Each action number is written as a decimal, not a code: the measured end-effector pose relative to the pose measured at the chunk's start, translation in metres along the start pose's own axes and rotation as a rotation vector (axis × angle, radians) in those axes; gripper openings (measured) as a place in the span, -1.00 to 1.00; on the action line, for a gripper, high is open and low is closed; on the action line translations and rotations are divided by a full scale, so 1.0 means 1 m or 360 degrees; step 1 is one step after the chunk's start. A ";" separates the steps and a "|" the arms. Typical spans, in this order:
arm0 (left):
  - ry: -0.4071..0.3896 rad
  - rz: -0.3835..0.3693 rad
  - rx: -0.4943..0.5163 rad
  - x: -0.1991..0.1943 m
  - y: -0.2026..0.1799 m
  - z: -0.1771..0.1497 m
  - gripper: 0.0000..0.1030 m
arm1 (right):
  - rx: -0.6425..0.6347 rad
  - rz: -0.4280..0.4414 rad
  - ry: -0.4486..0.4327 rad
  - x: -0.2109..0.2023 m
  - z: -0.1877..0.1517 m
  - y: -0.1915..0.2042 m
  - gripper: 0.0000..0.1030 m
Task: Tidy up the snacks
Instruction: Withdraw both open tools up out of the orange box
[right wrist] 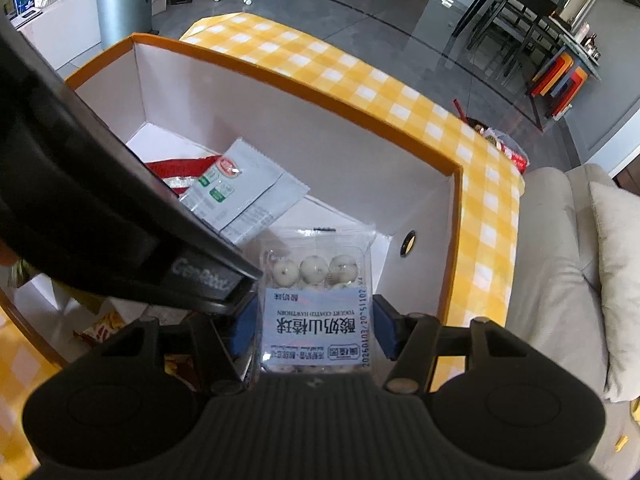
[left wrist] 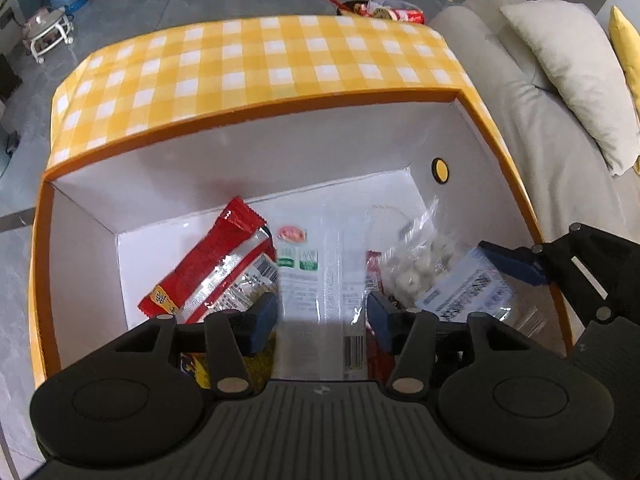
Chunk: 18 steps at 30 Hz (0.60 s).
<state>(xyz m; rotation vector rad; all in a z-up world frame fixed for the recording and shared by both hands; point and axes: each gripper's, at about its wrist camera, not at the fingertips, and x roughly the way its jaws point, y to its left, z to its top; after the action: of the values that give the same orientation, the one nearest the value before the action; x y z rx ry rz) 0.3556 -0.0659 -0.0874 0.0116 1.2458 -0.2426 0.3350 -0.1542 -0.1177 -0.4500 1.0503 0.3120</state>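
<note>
1. The left tool (left wrist: 322, 316) hangs over the box (left wrist: 248, 160), fingers spread either side of a white pack (left wrist: 316, 276); whether the pads touch it I cannot tell.
2. The white pack lies on the box floor, a red pack (left wrist: 208, 268) at its 9 o'clock, leaning on the floor.
3. The right tool (right wrist: 316, 328) is clamped on a clear ball pack (right wrist: 316, 304), held inside the box near the wall hole (right wrist: 408, 242).
4. More snacks (left wrist: 384, 10) sit beyond the box at 12 o'clock, beside the sofa (left wrist: 532, 128).
</note>
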 end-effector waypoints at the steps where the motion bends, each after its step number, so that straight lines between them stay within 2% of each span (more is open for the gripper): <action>1: -0.0008 -0.0001 0.0002 -0.001 0.000 0.000 0.40 | 0.0002 -0.0002 0.0000 0.000 0.000 -0.001 0.14; 2: -0.0018 -0.0001 0.0004 -0.003 0.001 -0.001 0.45 | 0.0001 -0.0006 0.0000 0.002 0.002 -0.002 0.18; 4: -0.0045 0.0000 0.0011 -0.006 0.002 -0.002 0.52 | -0.0001 -0.0005 -0.0009 0.000 0.002 -0.001 0.44; 12: -0.0118 0.0027 0.0002 -0.025 0.009 -0.007 0.56 | 0.0015 -0.0005 -0.0056 -0.012 0.004 0.002 0.46; 18: -0.0276 0.0066 0.0025 -0.062 0.014 -0.013 0.56 | 0.0039 -0.0039 -0.0121 -0.036 0.006 0.004 0.54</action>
<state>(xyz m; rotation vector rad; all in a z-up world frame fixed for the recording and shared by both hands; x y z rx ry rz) 0.3273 -0.0395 -0.0352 0.0296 1.0701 -0.2130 0.3207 -0.1487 -0.0846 -0.4259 0.9727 0.2920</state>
